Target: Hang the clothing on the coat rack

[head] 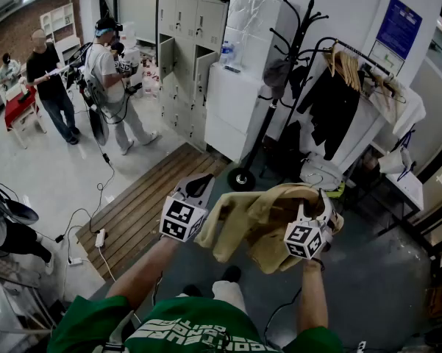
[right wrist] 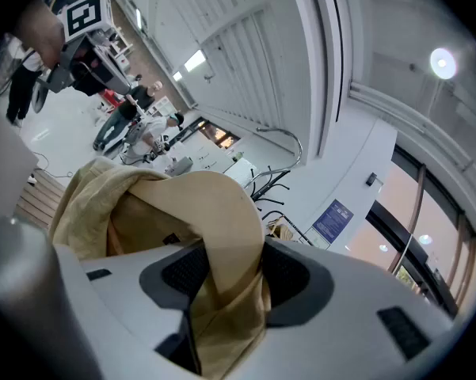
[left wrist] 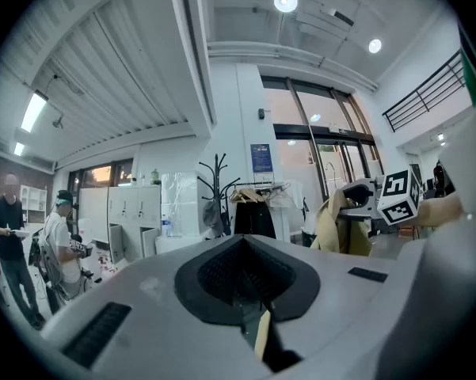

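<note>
In mid-air in front of the person, at chest height in the head view, a tan jacket (head: 259, 220) hangs slack between the two grippers.

- Right gripper (head: 312, 213): jaws clenched on a thick bunch of the tan cloth; in its own view the fabric (right wrist: 222, 291) fills the gap between the jaws and folds up over them. Most of the garment's bulk sits at this end.
- Left gripper (head: 197, 194): jaws pressed together on a thin edge of the same cloth; only a narrow tan sliver (left wrist: 261, 337) shows in the slot.
- Garment sags below both grippers and touches neither the floor nor the rack.

Beyond the jacket stands the black coat rack (head: 288, 50), upright on a round base, well apart from the cloth. A grey cap (head: 276, 72) hangs on one prong. Just right of it is a clothes rail (head: 357, 54) with hangers and a black garment (head: 329, 105). White lockers (head: 184, 43) stand to the left of the rack, with wooden decking (head: 143, 212) on the floor in front of them. Other people (head: 110, 72) stand farther back.
</note>
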The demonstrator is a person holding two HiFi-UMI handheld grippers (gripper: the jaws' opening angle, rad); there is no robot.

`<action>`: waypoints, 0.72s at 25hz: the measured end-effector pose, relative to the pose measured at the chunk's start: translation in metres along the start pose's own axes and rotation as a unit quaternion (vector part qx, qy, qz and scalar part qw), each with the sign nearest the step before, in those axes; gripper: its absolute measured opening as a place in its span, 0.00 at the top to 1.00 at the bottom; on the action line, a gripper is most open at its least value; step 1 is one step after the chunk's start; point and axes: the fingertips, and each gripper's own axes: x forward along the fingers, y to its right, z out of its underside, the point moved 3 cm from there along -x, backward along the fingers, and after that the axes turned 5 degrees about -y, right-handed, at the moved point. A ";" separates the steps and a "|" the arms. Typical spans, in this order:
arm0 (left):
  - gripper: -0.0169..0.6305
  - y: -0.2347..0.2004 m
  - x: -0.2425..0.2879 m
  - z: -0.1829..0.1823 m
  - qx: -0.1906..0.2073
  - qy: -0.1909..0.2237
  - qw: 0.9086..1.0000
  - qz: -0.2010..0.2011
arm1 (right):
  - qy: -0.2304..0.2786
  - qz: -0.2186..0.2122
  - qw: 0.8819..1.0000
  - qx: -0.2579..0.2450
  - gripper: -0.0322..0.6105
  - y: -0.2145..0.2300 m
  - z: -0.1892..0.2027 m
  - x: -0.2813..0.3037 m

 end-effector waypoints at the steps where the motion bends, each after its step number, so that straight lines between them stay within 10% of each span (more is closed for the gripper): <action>1: 0.97 -0.001 0.001 -0.001 0.000 0.000 1.000 -0.001 | -0.001 0.001 1.000 0.003 0.62 0.001 0.000 0.002; 18: 0.97 -0.024 0.031 -0.005 0.001 -0.012 1.000 -0.023 | -0.001 -0.015 1.000 0.015 0.62 0.005 -0.014 0.063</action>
